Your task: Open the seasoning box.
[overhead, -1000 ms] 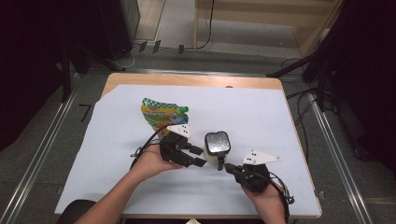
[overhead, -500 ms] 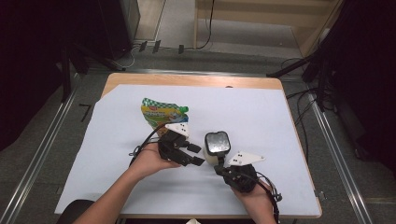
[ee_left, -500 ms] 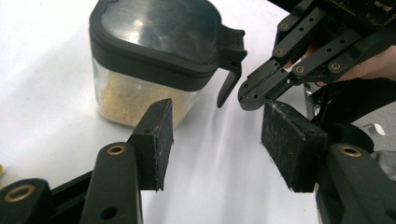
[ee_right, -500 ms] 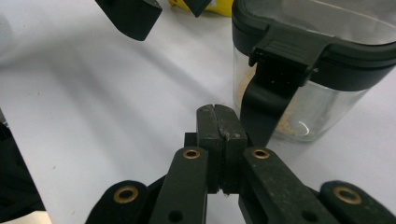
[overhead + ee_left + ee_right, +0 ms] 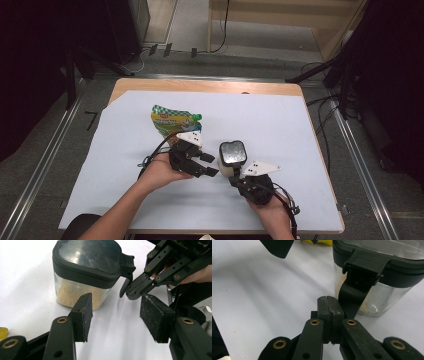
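Pale blue desk (image 5: 125,165): clear plastic jar with black hinged lid (image 5: 232,156) mid-near, granules inside; rigid, light, probably slick. Left gripper (image 5: 209,165) fingers part-open, empty; right gripper (image 5: 330,305) fingers closed, empty, at latch (image 5: 354,293). Grip body.

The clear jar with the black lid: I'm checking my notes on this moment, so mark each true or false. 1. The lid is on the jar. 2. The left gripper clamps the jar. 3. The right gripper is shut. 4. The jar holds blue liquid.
1. True: the black lid sits on the jar.
2. False: the left gripper is open, with nothing between its pads.
3. True: the right gripper is shut, beside the lid's latch.
4. False: it holds tan granules.
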A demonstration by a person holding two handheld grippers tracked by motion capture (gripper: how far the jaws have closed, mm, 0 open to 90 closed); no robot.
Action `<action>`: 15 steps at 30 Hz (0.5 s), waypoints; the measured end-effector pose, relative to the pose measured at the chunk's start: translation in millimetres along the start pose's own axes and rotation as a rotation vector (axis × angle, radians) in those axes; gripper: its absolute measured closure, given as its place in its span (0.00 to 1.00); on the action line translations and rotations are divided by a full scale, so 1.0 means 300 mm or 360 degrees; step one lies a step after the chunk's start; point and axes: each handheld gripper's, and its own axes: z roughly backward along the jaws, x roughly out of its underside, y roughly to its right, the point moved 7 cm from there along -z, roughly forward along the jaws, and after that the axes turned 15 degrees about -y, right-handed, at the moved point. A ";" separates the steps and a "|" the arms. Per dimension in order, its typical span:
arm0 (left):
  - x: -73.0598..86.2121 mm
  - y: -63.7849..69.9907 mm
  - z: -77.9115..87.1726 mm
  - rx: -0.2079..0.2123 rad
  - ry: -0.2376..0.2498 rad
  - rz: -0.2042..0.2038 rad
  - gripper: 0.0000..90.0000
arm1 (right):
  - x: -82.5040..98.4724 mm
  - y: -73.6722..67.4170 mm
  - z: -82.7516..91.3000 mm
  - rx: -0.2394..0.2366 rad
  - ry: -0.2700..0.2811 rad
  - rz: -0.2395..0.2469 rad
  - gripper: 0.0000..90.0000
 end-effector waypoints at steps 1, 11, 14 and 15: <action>0.000 0.000 0.000 0.0000 0.0000 0.0000 0.50 | 0.000 0.000 0.000 0.0000 0.0000 0.0000 1.00; 0.000 0.002 -0.004 -0.0009 -0.0006 -0.0013 0.50 | 0.007 0.020 0.008 0.0011 -0.0009 -0.0019 1.00; 0.000 0.002 -0.004 -0.0010 -0.0006 -0.0013 0.50 | 0.010 0.031 0.013 0.0014 -0.0011 -0.0027 1.00; 0.000 0.002 -0.004 -0.0010 -0.0006 -0.0013 0.50 | 0.011 0.033 0.014 0.0019 -0.0013 -0.0031 1.00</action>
